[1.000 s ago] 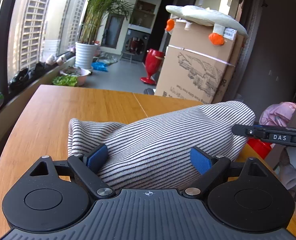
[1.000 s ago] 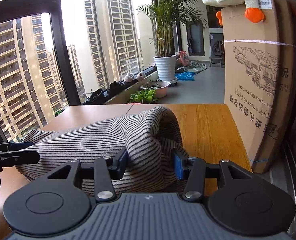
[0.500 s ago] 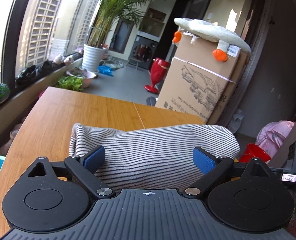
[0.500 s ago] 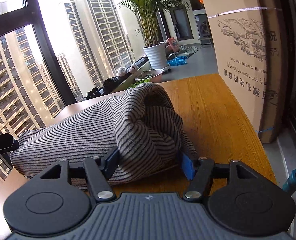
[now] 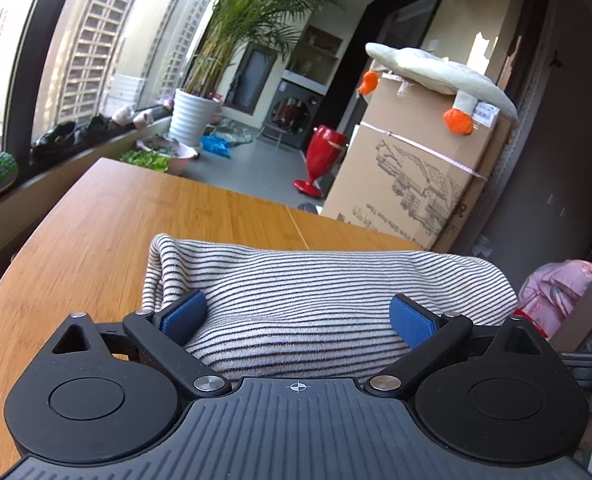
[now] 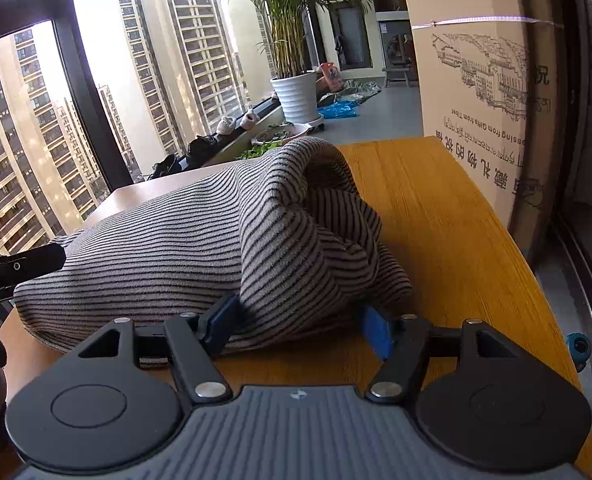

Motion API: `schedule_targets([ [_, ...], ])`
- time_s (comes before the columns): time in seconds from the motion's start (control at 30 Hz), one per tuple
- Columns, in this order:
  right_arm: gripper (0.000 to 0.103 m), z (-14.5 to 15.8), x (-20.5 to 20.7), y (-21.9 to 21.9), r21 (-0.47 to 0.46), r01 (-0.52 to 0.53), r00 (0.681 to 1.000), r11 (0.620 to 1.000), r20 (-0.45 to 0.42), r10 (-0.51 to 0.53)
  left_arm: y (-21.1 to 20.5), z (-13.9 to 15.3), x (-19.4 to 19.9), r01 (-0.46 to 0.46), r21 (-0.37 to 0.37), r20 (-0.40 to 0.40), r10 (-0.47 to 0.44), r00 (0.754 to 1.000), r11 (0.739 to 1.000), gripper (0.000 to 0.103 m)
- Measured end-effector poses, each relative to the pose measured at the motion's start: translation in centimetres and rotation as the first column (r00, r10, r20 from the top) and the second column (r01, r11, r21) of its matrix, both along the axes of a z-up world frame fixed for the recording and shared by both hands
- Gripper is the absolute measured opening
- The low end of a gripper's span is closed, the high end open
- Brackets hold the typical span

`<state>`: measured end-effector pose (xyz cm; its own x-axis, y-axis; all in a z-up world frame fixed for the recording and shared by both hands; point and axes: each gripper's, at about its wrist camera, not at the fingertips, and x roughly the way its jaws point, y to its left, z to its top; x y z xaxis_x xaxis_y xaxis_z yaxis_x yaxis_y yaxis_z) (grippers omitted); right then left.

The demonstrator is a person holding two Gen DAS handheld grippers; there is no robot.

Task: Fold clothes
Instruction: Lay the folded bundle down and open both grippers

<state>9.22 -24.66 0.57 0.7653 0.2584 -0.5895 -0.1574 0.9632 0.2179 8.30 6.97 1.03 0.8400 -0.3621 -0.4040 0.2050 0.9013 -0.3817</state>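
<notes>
Stretching across the near part of the wooden table [image 5: 108,236] is one striped garment [image 5: 335,280], grey-white with thin dark lines, already gathered into a thick, layered bundle rather than lying flat. On the left side its edge looks doubled over neatly; on the right, seen from the right wrist view, the end [image 6: 315,216] bulges up into a loose, rumpled hump with a hollow in it. My judgement is that the folding is well on but not tidy: the bulk is doubled, and the right end would want flattening or tucking before it counts as a clean fold.

One garment, one table and two grippers are in view. The left gripper [image 5: 299,316] has its jaws spread wide, straddling the cloth with the blue pads apart and clamping nothing. The right gripper [image 6: 297,326] has its jaws parted around the rumpled end; whether the pads press the fabric is hard to tell, though they seem only to flank it.
</notes>
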Motion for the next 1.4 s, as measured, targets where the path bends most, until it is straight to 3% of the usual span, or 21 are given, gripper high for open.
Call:
schedule_targets([
  [0.13, 0.07, 0.1, 1.0, 0.6, -0.026, 0.005, 1.0, 1.0, 0.012, -0.005, -0.1, 0.0, 1.5, 0.003, 0.026, -0.007, -0.002, 1.0, 1.0, 0.103],
  [0.27, 0.081, 0.1, 2.3, 0.6, -0.044, 0.032, 0.999, 0.999, 0.016, -0.032, 0.0, -0.1, 3.0, 0.003, 0.021, -0.014, -0.003, 1.0, 1.0, 0.103],
  [0.5, 0.097, 0.1, 1.4, 0.2, -0.043, 0.113, 0.993, 0.993, 0.032, -0.111, -0.5, 0.0, 2.4, -0.016, 0.049, 0.003, 0.016, 1.0, 0.999, 0.103],
  [0.6, 0.097, 0.3, 0.2, 0.5, -0.058, 0.147, 0.986, 0.987, 0.092, -0.141, -0.7, 0.0, 2.2, -0.031, 0.061, 0.005, 0.03, 1.0, 0.998, 0.103],
  [0.67, 0.097, 0.8, -1.6, 0.9, -0.073, 0.19, 0.966, 0.979, 0.19, -0.173, -0.9, 0.0, 2.1, -0.039, 0.074, 0.006, 0.038, 0.999, 0.997, 0.103],
  [0.83, 0.097, 2.0, -5.3, 3.2, -0.109, 0.106, 0.929, 0.988, 0.365, -0.059, -1.3, 0.0, 2.3, -0.046, 0.105, 0.001, 0.046, 0.999, 0.993, 0.103],
  [0.9, 0.097, 3.1, -5.4, 4.7, -0.164, 0.003, 0.909, 0.986, 0.413, 0.066, -1.4, 0.0, 2.3, -0.046, 0.113, -0.002, 0.046, 0.999, 0.993, 0.103],
  [0.97, 0.097, 3.9, -4.6, 5.5, -0.184, -0.043, 0.891, 0.982, 0.437, 0.12, -1.5, 0.0, 2.4, -0.046, 0.118, -0.003, 0.046, 0.999, 0.992, 0.103],
  [1.07, 0.097, 4.2, -1.3, 5.0, -0.123, -0.066, 0.919, 0.99, 0.38, 0.109, -1.5, 0.0, 2.1, -0.046, 0.12, -0.002, 0.046, 0.999, 0.992, 0.103],
  [1.2, 0.098, 2.3, 1.5, 3.6, -0.063, -0.018, 0.968, 0.998, 0.249, 0.033, -1.7, 0.0, 2.3, -0.039, 0.13, -0.007, 0.041, 0.999, 0.991, 0.103],
  [1.27, 0.099, 1.3, 1.5, 3.1, -0.077, -0.016, 0.976, 0.997, 0.217, 0.032, -1.8, 0.0, 2.6, -0.033, 0.138, -0.012, 0.035, 0.999, 0.99, 0.103],
  [1.4, 0.099, 0.6, 1.7, 1.5, 0.034, 0.006, 0.99, 0.999, 0.141, -0.011, -1.9, -0.1, 3.5, -0.031, 0.144, -0.013, 0.033, 0.999, 0.989, 0.103],
])
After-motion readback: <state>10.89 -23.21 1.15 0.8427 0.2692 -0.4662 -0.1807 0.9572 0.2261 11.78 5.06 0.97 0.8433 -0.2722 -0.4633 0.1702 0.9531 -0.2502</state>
